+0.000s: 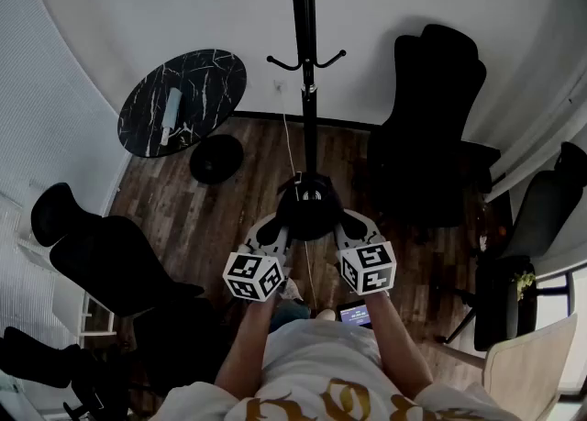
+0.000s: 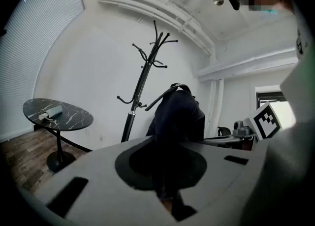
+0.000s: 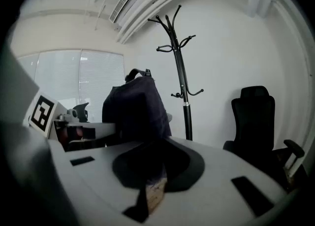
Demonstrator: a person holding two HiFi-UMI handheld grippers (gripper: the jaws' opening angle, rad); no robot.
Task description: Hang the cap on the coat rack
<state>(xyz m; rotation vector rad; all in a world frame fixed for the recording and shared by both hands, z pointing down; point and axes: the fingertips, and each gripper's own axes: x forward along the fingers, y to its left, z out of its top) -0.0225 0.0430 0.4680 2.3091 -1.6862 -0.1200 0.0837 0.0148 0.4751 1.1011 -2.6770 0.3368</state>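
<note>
The left tongs point(image 1: 282, 222) and right tongs point(image 1: 345, 222) clench the cap point(image 1: 309, 208) before the rack point(image 1: 309, 61); its brim is hidden, its heading unclear.

Dim, flat indoor light; daylight glows through window blinds point(image 3: 91, 75). Cap point(image 1: 308, 210) reads near-black, detail lost. Both gripper views strongly fisheyed, corners vignetted black, foreground soft. Head view bends walls point(image 1: 138, 6) at edges.

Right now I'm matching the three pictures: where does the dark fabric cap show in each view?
Head view: dark fabric cap at centre.
Left gripper view: cap just right of centre.
Right gripper view: cap left of centre.
Shared landmark: tall black metal coat rack, beyond the cap in each.
</note>
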